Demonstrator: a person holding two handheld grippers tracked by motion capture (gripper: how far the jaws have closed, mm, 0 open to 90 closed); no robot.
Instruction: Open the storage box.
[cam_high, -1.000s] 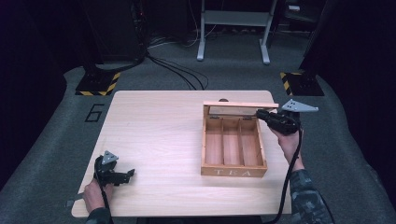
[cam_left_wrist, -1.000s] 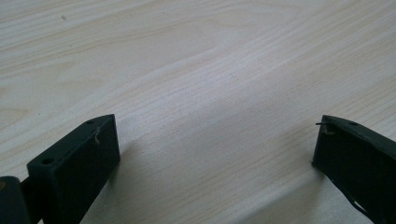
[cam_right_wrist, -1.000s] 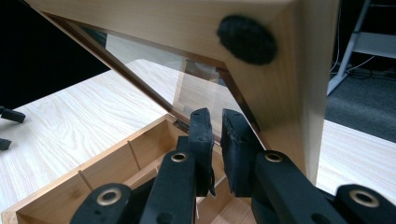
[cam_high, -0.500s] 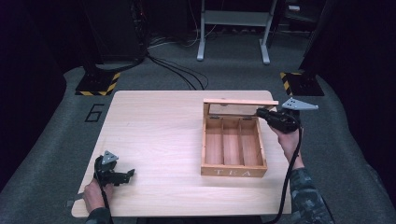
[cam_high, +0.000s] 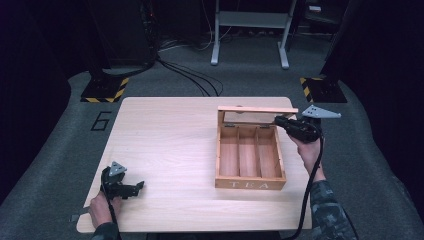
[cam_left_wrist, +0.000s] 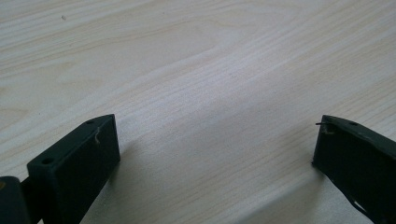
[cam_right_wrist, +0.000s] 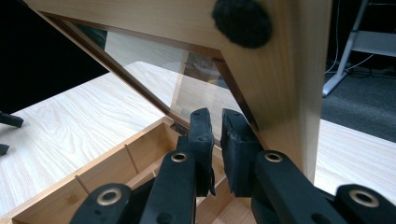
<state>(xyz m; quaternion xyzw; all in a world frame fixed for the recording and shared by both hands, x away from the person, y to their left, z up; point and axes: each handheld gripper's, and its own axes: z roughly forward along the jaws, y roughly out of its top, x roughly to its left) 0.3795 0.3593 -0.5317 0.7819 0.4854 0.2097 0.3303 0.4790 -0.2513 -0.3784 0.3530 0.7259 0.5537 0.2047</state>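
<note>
wooden box (cam_high: 250, 156) lettered "tea" on the tabletop (cam_high: 170, 145) — lid raised, "6" on the floor (cam_high: 101, 121), right tongs (cam_right_wrist: 217, 135) nearly together at the lid, gripping nothing, left tongs (cam_left_wrist: 215, 154) wide apart

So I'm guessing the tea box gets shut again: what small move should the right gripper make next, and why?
Probably ease the lid forward and down over the tea box. The lid stands upright, and the right gripper sits at its right edge, fingers nearly shut.

Open, empty wooden tea box (cam_high: 250, 157), lid (cam_high: 257, 110) upright
</note>
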